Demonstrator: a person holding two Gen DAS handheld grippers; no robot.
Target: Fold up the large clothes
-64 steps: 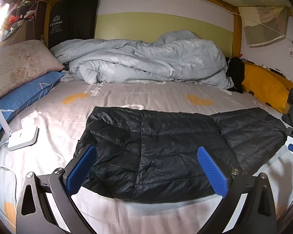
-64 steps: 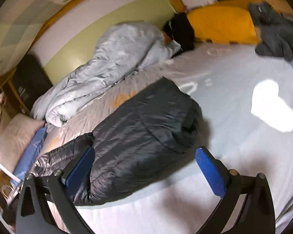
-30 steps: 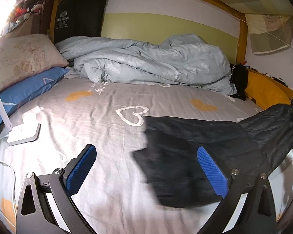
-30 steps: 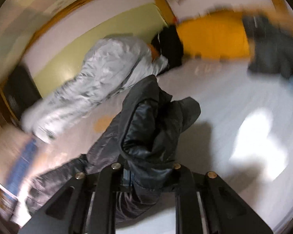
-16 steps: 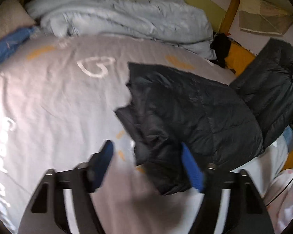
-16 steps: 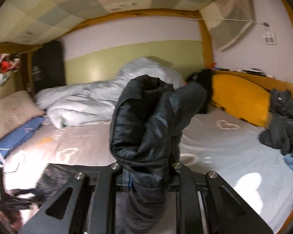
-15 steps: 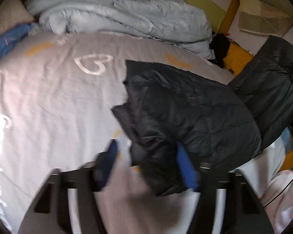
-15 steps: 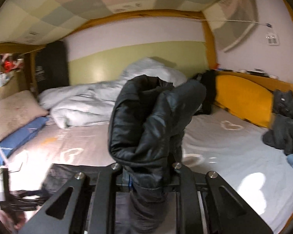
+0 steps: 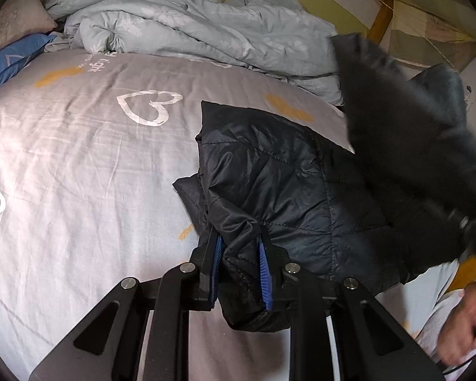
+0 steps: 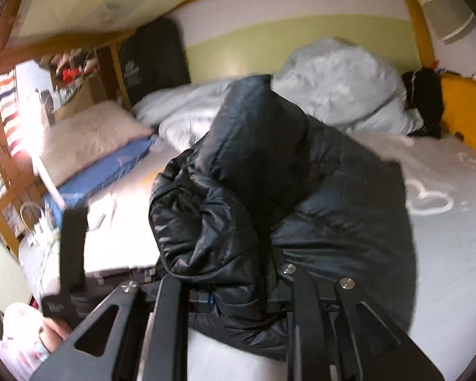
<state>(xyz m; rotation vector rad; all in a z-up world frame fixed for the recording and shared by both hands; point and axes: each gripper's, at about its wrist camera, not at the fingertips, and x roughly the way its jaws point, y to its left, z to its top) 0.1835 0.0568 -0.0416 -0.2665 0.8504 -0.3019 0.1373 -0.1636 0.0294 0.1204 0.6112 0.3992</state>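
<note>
My left gripper point(image 9: 239, 265) has just clamped the black jacket point(image 9: 279, 184) hem at lower centre (blue pads point(image 9: 263, 270) pinching); my right gripper point(image 10: 238, 298) grips a bunched fold.

Rumpled duvet point(image 9: 187, 28), blue pillow point(image 9: 6, 60), heart-print sheet point(image 9: 79, 165).

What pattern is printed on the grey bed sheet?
The grey bed sheet carries white outlined hearts, small orange marks and white lettering; the left wrist view shows it best.

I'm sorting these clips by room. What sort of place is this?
Most likely a bedroom: a bed with a grey heart-print sheet, a crumpled pale blue duvet by the wall, and pillows at one end.
</note>
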